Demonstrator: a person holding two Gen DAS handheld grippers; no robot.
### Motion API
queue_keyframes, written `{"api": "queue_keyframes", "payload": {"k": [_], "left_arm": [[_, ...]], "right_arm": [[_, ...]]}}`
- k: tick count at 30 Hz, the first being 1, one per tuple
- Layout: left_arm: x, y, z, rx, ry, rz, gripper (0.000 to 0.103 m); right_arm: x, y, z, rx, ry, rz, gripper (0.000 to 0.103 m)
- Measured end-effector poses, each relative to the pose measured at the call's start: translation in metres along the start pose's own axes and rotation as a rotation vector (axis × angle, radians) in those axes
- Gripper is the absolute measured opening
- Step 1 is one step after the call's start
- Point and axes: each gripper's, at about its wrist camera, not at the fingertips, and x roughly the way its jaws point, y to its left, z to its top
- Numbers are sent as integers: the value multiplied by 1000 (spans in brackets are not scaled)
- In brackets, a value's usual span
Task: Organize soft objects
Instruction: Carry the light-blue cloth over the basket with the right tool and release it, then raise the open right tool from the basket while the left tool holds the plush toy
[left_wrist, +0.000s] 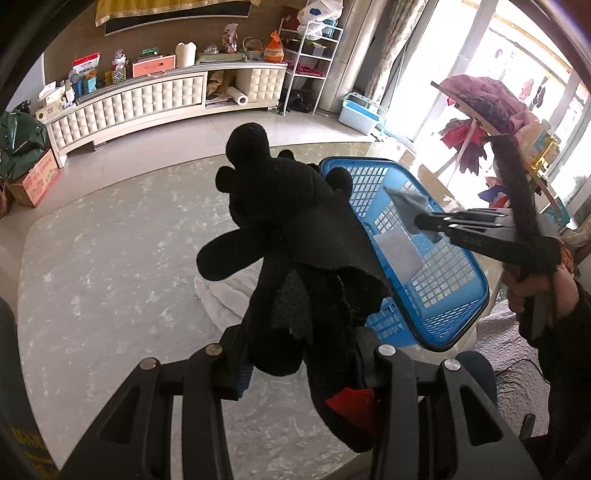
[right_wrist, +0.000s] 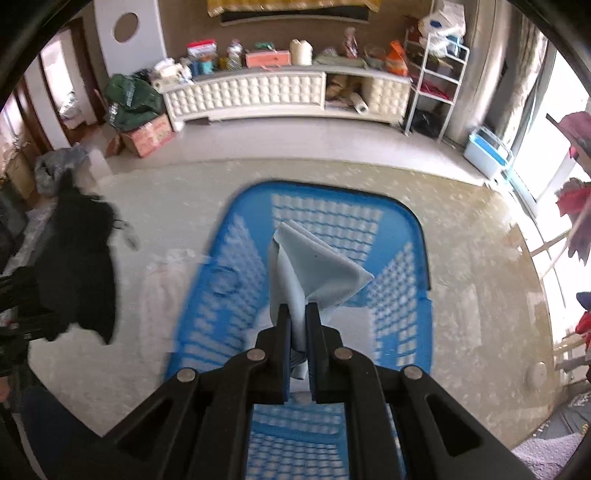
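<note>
My left gripper (left_wrist: 301, 354) is shut on a black plush toy (left_wrist: 284, 229) with a red patch and holds it up above the table, left of the blue plastic basket (left_wrist: 461, 317). In the right wrist view the toy (right_wrist: 77, 273) hangs at the left. My right gripper (right_wrist: 298, 314) is shut on a folded pale grey-blue cloth (right_wrist: 317, 269) and holds it over the basket (right_wrist: 417, 258). In the left wrist view the right gripper (left_wrist: 421, 221) and its cloth (left_wrist: 406, 203) show over the basket. A pale piece (left_wrist: 397, 251) lies inside the basket.
A white fluffy cloth (left_wrist: 229, 291) lies on the marbled table (left_wrist: 110, 258) left of the basket; it shows blurred in the right wrist view (right_wrist: 166, 280). A grey textured mat (left_wrist: 513, 373) lies at the right. A cabinet (left_wrist: 147, 99) stands beyond.
</note>
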Motion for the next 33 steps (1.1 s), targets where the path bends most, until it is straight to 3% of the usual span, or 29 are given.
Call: {"api": "queue_keyframes", "payload": {"k": [8, 17, 18, 20, 22, 27, 29, 33], "left_arm": [[10, 11, -1, -28, 18, 5, 39], [16, 19, -9, -60, 33, 14, 39], [15, 20, -10, -60, 32, 12, 39], [13, 19, -11, -60, 32, 13, 39], [11, 19, -12, -62, 29, 13, 39], [1, 13, -12, -59, 12, 12, 39], [-5, 9, -11, -55, 0, 10, 39], [-17, 0, -12, -45, -18, 2, 39]], "right_arm": [[58, -6, 4, 28, 136, 7, 7], [79, 13, 16, -26, 225, 21, 10], [81, 17, 13, -28, 234, 21, 14], [84, 22, 15, -36, 239, 20, 45], [82, 25, 15, -35, 232, 23, 68], [71, 22, 10, -22, 219, 18, 86], [61, 18, 8, -23, 201, 0, 103], [36, 10, -2, -17, 146, -11, 103]]}}
